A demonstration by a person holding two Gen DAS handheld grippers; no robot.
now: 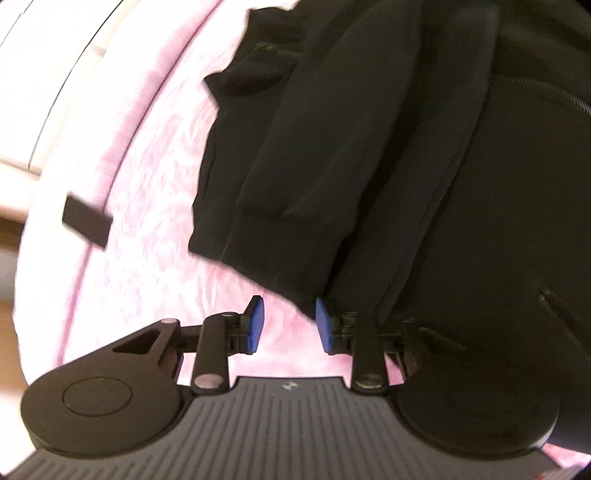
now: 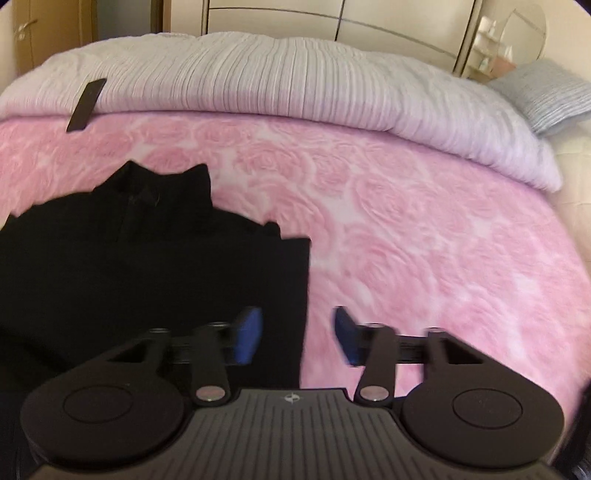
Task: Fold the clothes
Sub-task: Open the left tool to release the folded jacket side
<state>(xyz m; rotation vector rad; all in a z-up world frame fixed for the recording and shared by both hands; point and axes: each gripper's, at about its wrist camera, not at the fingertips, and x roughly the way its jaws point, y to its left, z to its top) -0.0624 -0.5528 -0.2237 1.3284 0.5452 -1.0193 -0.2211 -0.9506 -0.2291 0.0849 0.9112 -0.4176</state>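
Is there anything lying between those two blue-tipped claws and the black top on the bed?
Nothing visible. The black top lies on the pink blanket right under both grippers. The left gripper is open at the garment's hem, the right gripper open over its side edge. The small dark flat object lies off near the ribbed cover, well clear.

The garment (image 2: 147, 266) lies on the bed's blanket (image 2: 424, 240), left of centre in the right wrist view, its collar toward the far side. Behind the blanket a folded duvet (image 2: 295, 85) runs across the bed, with a pillow (image 2: 546, 96) at its right end. A small flat object (image 2: 85, 105) rests on the duvet's near edge, far left. Cabinets (image 2: 332, 22) stand behind the bed.
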